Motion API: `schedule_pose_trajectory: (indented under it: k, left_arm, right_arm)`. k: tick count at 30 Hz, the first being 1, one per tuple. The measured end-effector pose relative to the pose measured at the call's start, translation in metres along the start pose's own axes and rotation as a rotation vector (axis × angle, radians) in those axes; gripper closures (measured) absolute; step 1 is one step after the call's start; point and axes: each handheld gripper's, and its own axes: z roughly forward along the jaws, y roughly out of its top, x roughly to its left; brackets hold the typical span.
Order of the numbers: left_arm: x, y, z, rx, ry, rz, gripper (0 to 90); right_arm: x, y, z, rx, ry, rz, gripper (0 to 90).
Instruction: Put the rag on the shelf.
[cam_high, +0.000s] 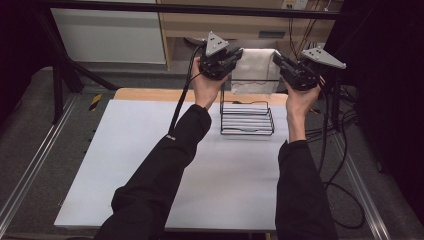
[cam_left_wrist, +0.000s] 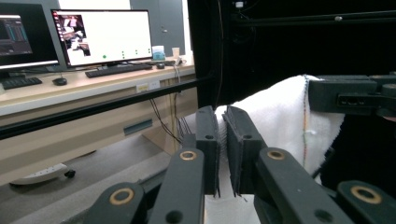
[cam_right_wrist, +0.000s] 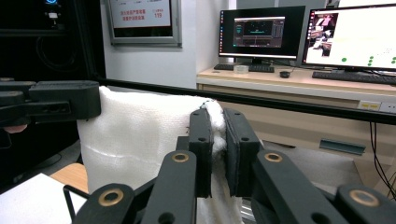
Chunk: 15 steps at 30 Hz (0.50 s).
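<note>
A white towel hangs stretched between my two grippers, raised above the far end of the table. My left gripper is shut on the towel's left top corner, and the cloth is pinched between its jaws. My right gripper is shut on the right top corner, with the terry cloth spreading away to the left. A black wire rack stands on the white table just below the towel's lower edge.
A black frame bar runs across the far side. Beyond it stands a desk with monitors and keyboards. Cables trail off the table's right side. The table's wooden edge shows behind the white sheet.
</note>
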Motion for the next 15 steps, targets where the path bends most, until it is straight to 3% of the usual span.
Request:
schedule_pose_trajectory:
  k: [15]
  left_arm:
    - [-0.008,-0.011,-0.013,0.01,-0.04,-0.002,83.3]
  right_arm:
    - [0.004,-0.009,-0.015,0.019,0.015,-0.015,82.0]
